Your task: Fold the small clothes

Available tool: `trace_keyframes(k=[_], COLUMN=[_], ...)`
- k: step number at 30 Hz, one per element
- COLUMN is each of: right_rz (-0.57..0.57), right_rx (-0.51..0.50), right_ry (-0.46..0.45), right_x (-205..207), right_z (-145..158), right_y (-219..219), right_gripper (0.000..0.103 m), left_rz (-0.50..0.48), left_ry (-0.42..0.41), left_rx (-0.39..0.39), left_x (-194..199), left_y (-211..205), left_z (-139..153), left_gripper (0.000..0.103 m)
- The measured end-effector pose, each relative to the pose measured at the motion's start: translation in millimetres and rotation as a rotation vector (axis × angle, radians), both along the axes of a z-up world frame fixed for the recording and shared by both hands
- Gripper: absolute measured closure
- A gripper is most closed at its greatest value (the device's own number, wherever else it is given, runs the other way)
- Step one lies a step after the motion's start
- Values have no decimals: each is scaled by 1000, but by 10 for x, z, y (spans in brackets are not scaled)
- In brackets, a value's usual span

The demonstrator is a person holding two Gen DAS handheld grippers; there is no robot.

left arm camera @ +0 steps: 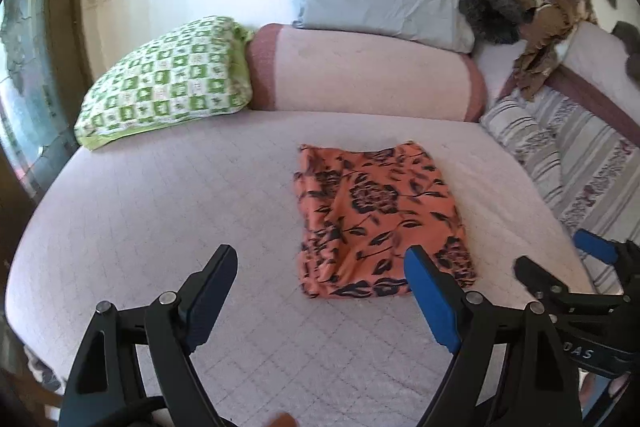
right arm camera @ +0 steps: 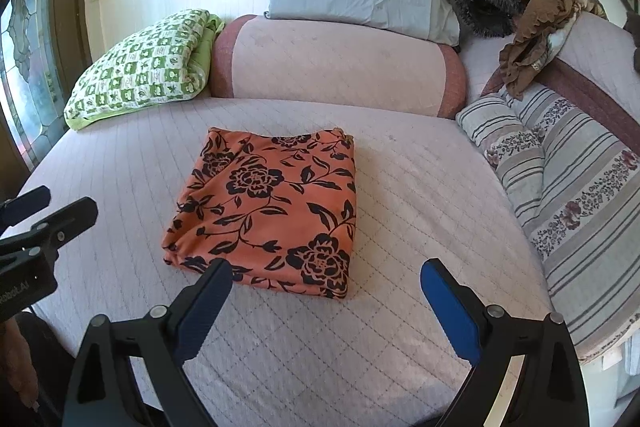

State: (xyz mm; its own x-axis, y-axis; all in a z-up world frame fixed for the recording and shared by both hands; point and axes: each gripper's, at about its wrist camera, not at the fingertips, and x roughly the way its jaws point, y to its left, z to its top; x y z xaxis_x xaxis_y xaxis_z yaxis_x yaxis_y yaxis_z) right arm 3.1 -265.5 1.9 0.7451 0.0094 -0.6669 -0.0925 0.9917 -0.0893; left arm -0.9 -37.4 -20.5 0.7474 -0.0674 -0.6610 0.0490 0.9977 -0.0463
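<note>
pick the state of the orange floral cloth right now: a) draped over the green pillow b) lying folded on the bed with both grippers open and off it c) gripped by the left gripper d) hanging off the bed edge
b: the orange floral cloth lies as a folded rectangle on the bed, with the left gripper and right gripper open and holding nothing.

quilted bed (right arm camera: 400, 187) carries folded orange cloth (right arm camera: 272, 207), pillows (right arm camera: 140, 67).

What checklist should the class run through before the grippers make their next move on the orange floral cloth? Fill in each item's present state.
1. Left gripper open and empty: ok.
2. Right gripper open and empty: ok.
3. Orange floral cloth lies flat on the bed, folded to a rectangle: ok.
4. Cloth edges aligned neatly: not ok, near edge rumpled.
5. Cloth apart from the green pillow: ok.
6. Further fold needed: cannot tell.
</note>
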Motion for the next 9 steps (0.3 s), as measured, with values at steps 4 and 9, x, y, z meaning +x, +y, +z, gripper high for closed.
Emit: trace_keyframes(k=[4,9], right_rz=[3,0], right_rx=[8,6], right_ry=[-10,1], right_x=[25,71], right_z=[22,-15], right_y=[5,-8], right_gripper=[6,6], left_rz=[-23,-17], left_ry=[-6,-26], left_rx=[5,67], left_x=[47,59], left_y=[-67,-161], left_z=[12,7], left_gripper=[5,2])
